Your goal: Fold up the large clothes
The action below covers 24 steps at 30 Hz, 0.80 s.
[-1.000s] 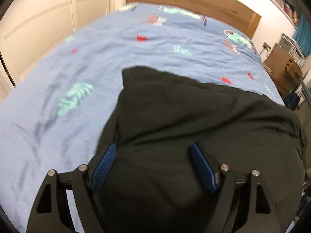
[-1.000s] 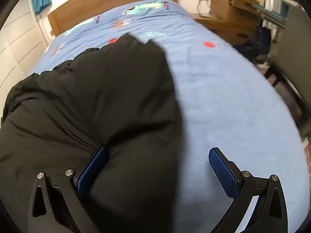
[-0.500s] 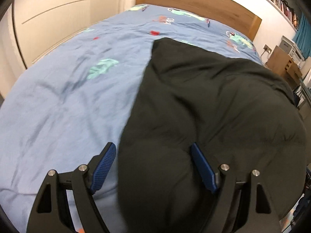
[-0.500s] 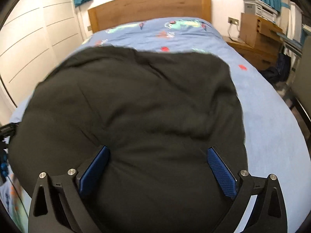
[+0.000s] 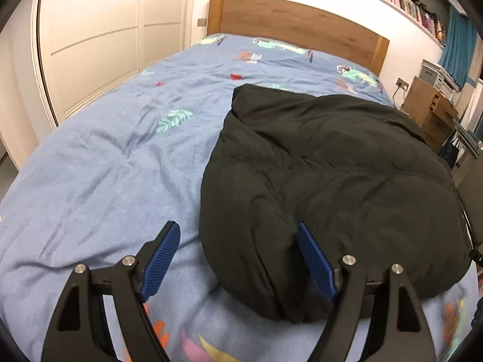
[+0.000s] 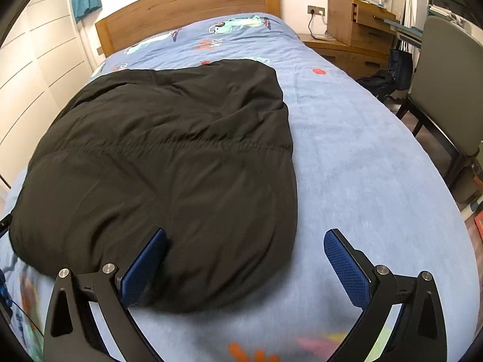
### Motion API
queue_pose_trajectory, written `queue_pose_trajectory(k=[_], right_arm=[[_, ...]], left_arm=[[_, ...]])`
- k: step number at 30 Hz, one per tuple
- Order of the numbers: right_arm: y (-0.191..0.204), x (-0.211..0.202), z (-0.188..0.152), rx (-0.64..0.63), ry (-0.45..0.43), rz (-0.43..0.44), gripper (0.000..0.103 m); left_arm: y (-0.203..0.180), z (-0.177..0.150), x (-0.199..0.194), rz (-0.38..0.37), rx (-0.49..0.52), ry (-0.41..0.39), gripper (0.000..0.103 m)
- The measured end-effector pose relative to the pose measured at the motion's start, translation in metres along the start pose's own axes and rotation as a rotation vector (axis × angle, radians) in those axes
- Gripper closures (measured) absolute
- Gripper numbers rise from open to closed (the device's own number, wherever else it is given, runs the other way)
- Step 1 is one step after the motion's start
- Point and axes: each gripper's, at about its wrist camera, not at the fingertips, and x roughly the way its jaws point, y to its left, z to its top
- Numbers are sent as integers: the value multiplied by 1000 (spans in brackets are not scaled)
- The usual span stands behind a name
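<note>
Left wrist view shows the jacket (image 5: 329, 181) bunched on the bed (image 5: 99, 166), the left claw (image 5: 238, 256) spread wide over its near edge, while the right claw (image 6: 244, 259) likewise gapes, gripping nothing.

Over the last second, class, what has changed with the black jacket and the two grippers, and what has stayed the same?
Both grippers have drawn back toward the foot of the bed, so the black jacket now shows whole. The left gripper and right gripper stay open, holding nothing. The jacket still lies bundled on the blue cover.
</note>
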Motion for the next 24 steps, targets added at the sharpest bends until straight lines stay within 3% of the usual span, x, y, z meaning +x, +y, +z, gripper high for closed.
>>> queue_pose_trajectory(k=[24], right_arm=[[-20,-95,-65,40,-41,53,1]], left_arm=[[8,-42,-98,-17,28,-78,24]])
